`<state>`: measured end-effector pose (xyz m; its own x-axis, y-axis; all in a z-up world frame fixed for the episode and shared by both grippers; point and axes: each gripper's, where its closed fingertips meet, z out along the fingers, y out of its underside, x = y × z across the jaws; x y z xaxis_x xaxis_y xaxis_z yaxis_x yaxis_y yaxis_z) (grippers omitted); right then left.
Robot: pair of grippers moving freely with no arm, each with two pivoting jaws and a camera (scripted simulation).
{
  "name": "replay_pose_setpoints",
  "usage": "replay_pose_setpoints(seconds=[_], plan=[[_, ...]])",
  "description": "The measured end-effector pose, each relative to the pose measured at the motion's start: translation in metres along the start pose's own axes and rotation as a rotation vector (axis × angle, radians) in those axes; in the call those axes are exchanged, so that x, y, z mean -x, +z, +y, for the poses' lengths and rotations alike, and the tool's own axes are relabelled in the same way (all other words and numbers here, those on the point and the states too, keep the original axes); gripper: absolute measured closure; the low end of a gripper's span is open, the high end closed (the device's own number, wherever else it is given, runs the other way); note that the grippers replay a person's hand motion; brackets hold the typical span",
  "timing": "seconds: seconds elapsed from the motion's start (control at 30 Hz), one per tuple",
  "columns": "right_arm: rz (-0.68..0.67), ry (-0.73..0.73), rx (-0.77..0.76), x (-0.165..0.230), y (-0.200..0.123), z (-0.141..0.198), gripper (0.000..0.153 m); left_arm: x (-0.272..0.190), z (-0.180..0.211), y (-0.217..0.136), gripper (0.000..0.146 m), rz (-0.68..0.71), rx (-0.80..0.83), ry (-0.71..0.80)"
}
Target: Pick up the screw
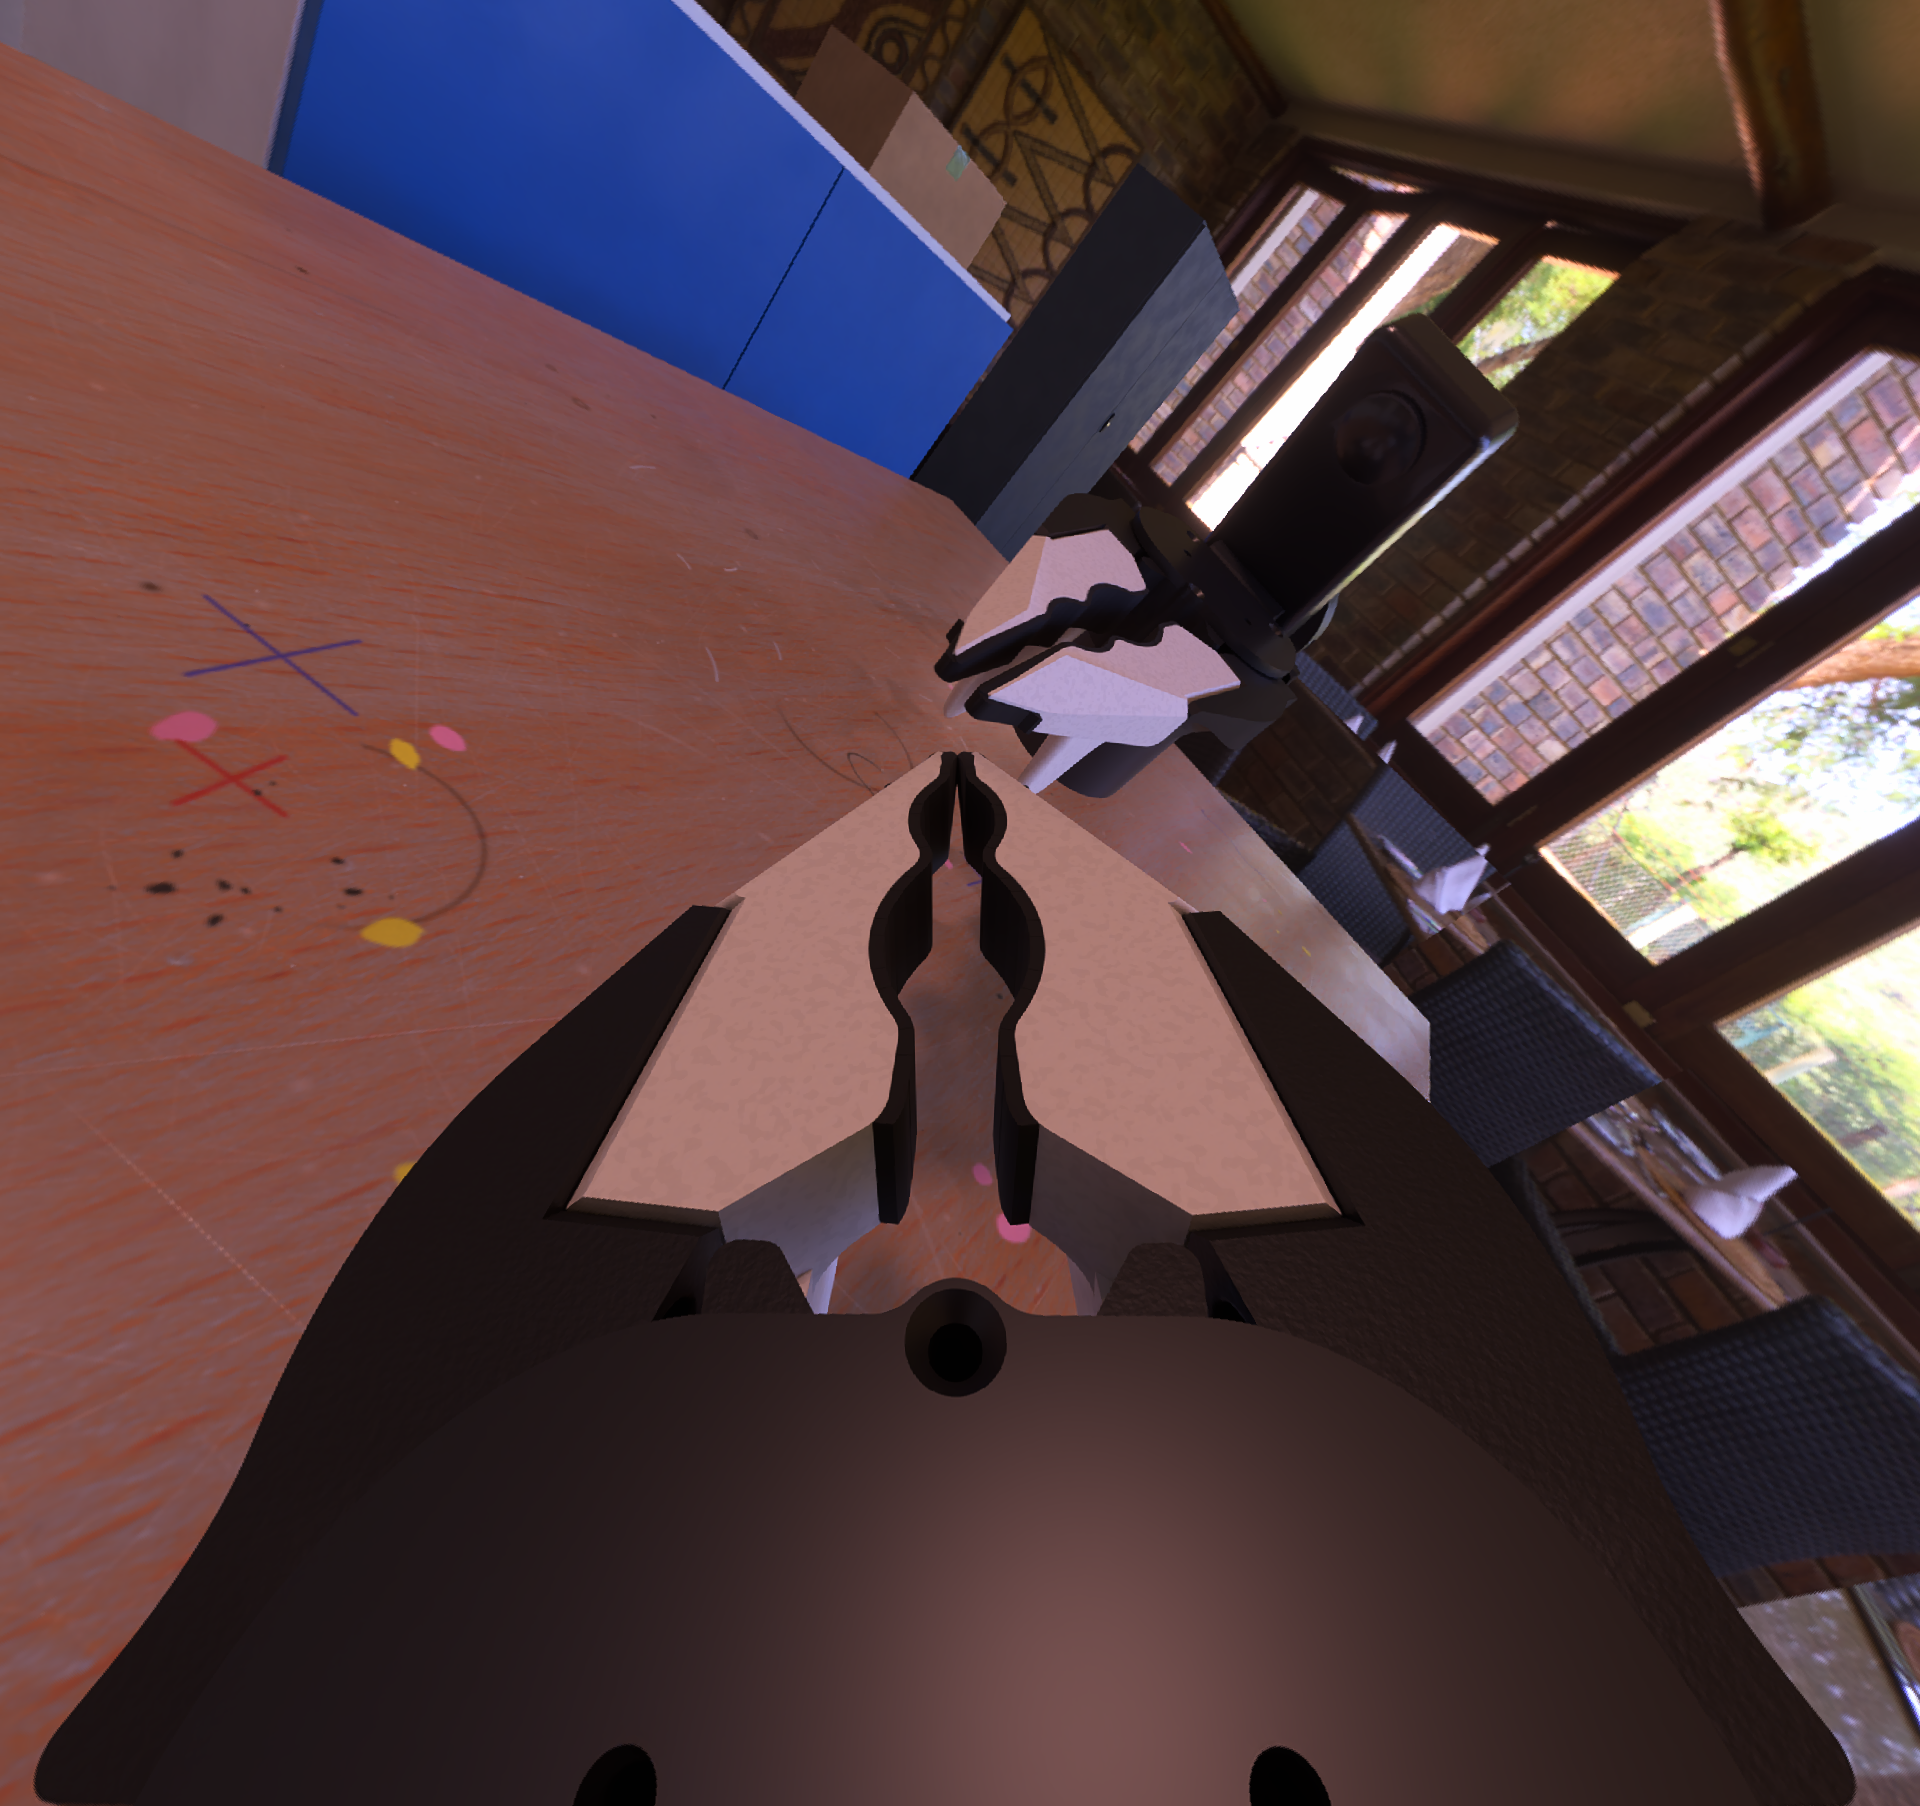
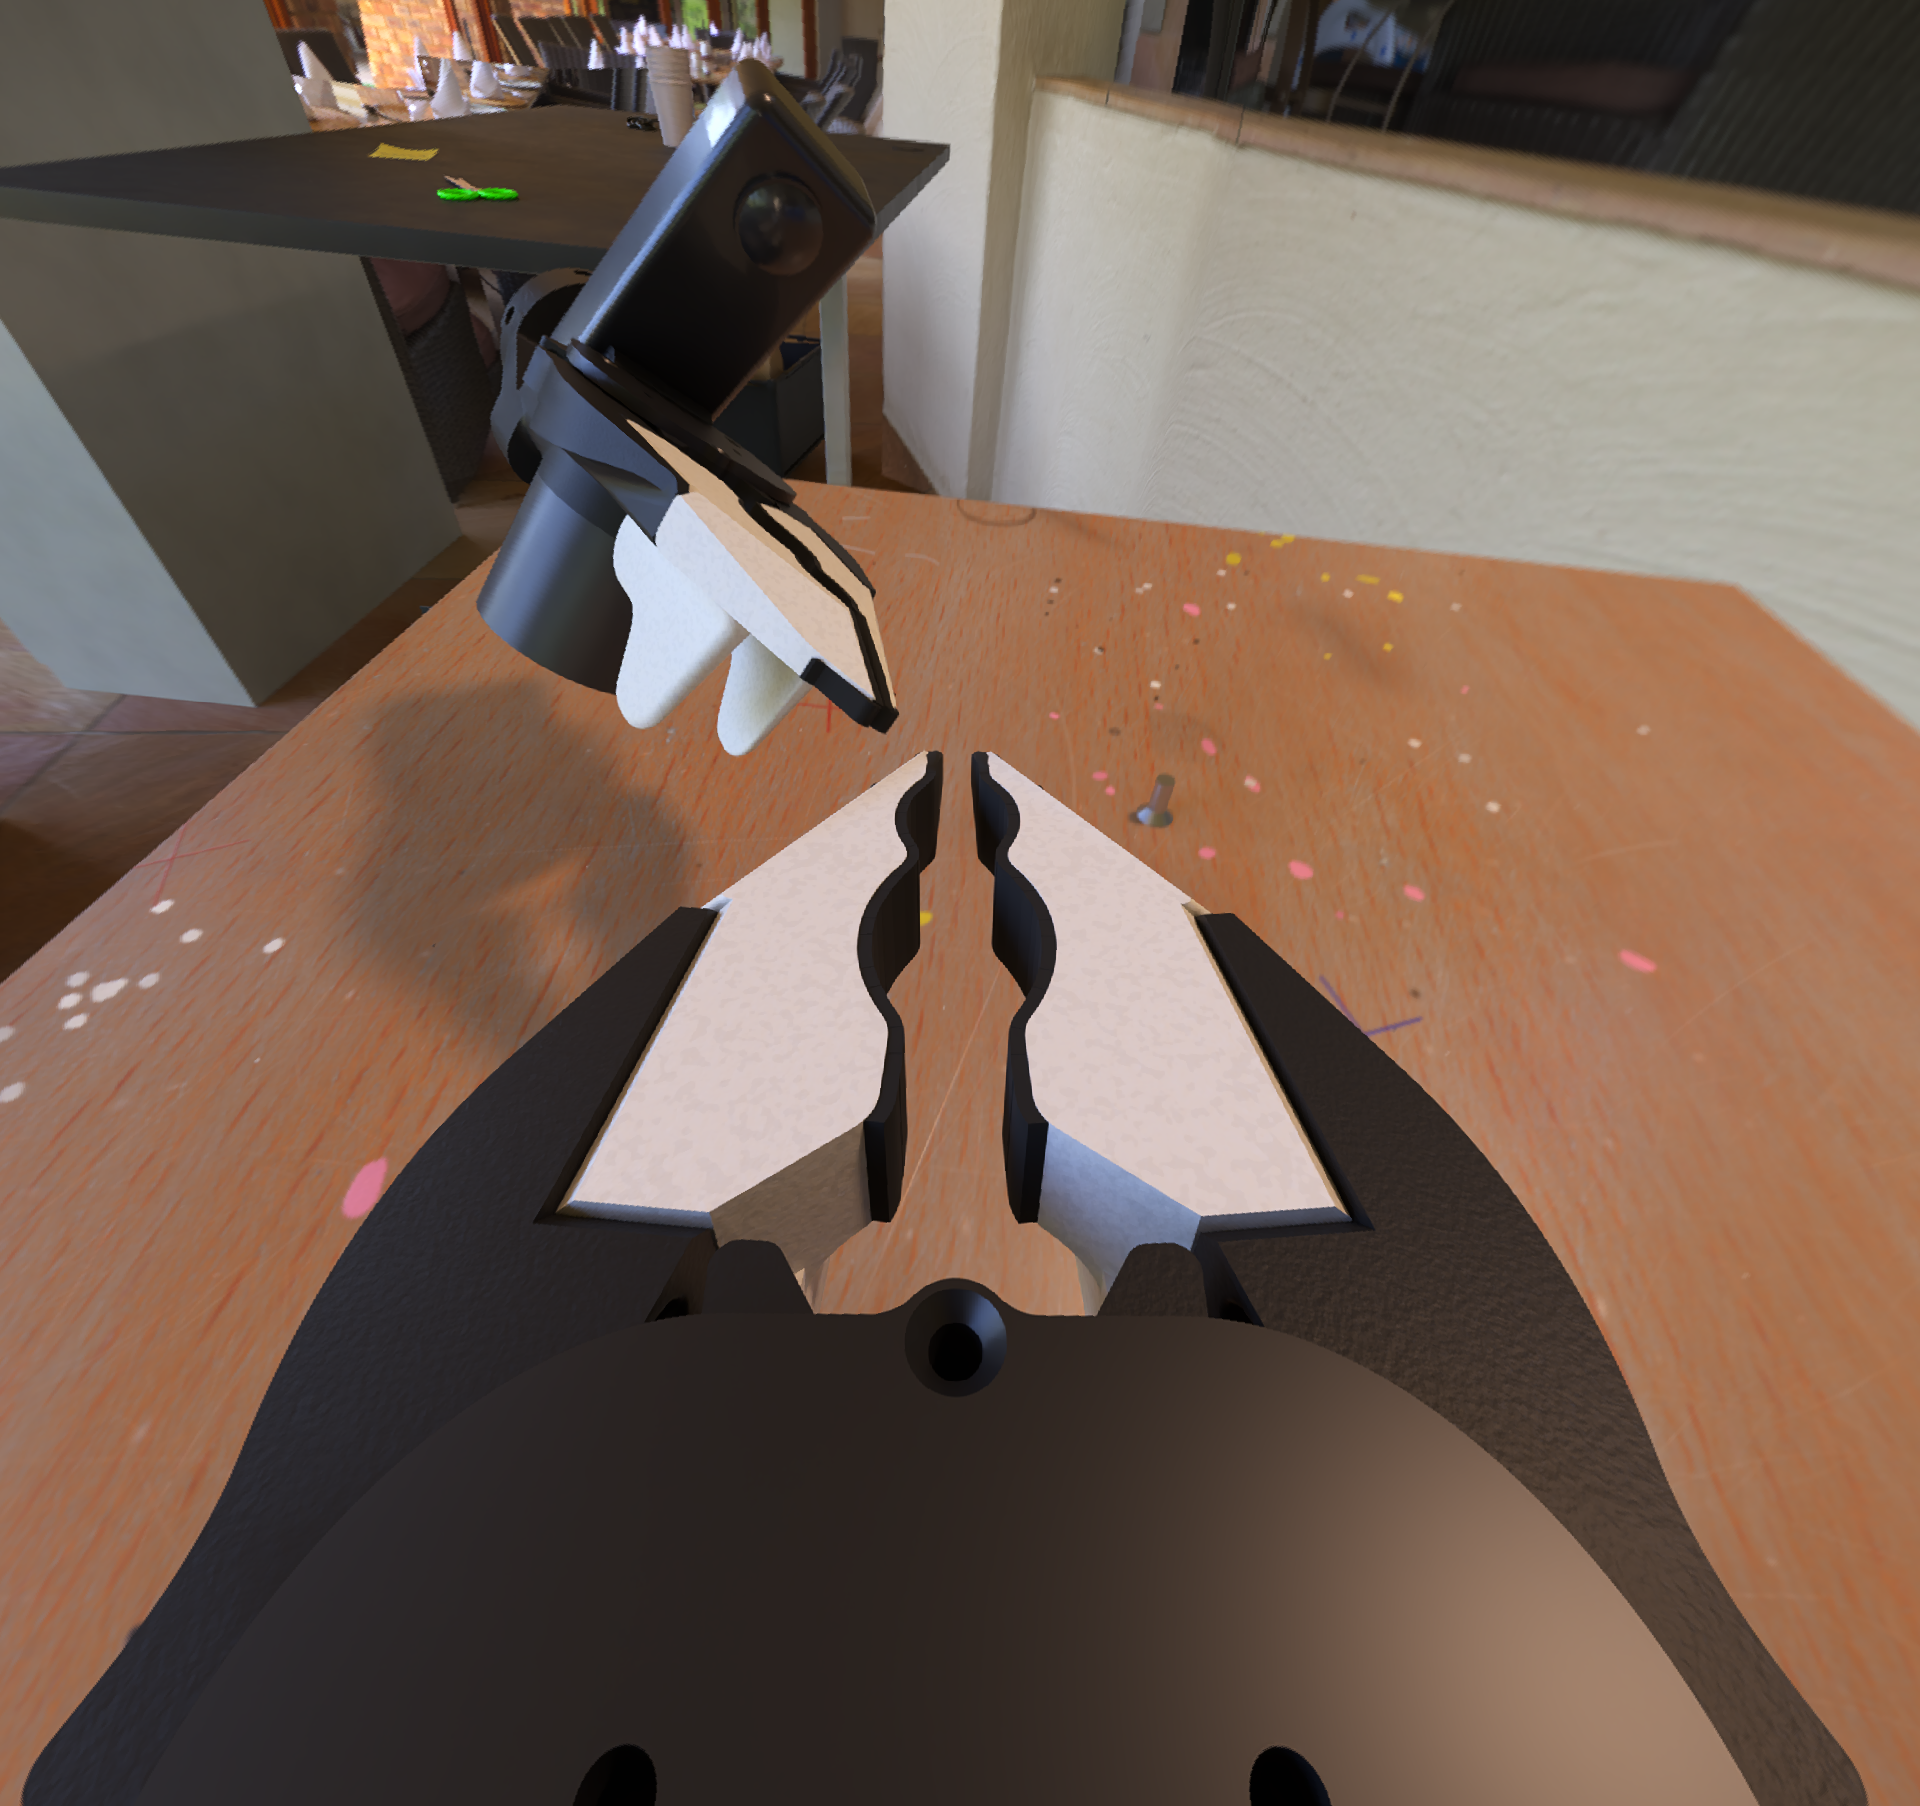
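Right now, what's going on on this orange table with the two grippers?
Two grippers hover over a paint-speckled orange wooden table, and neither holds anything. The job is to pick up the screw, a small grey one that stands head-down on the table, untouched, just ahead and to the right of the right gripper. That gripper's fingers are nearly together, with a narrow gap between the tips. The left gripper is shut, tips touching, and points down at the table beside the right one.
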<state>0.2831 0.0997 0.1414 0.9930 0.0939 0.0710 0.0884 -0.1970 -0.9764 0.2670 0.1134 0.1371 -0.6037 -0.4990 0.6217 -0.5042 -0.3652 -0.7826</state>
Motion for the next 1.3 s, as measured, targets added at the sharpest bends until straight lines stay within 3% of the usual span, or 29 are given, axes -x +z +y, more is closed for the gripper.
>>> replay_pose_setpoints(seconds=[0.2,0.4,0.63,0.73,0.87,1.07,1.2,1.3], plan=[[-0.08,0.093,0.007,-0.002,-0.002,0.015,0.136,0.005,0.005,0.006,0.146,0.022,0.003,-0.023],[-0.024,0.005,0.123,-0.009,-0.002,0.033,0.133,0.014,0.004,0.008,0.146,-0.011,0.026,0.008],[0.066,-0.085,0.179,-0.02,-0.012,0.041,0.138,0.036,-0.008,-0.039,0.145,-0.183,-0.035,0.09],[0.089,-0.041,0.198,-0.046,-0.009,0.035,0.141,0.044,-0.022,-0.06,0.134,-0.24,-0.076,0.118],[-0.081,0.042,0.331,-0.069,0.032,0.042,0.14,0.056,-0.034,-0.078,0.121,-0.329,-0.057,0.198],[-0.201,-0.1,0.532,-0.097,0.104,0.082,0.139,0.057,-0.039,-0.09,0.119,-0.35,-0.079,0.226],[-0.302,-0.061,0.54,-0.091,0.129,0.089,0.136,0.057,-0.029,-0.101,0.12,-0.362,-0.071,0.224],[-0.302,-0.015,0.557,-0.084,0.138,0.092,0.133,0.062,-0.019,-0.113,0.12,-0.393,-0.057,0.212]])
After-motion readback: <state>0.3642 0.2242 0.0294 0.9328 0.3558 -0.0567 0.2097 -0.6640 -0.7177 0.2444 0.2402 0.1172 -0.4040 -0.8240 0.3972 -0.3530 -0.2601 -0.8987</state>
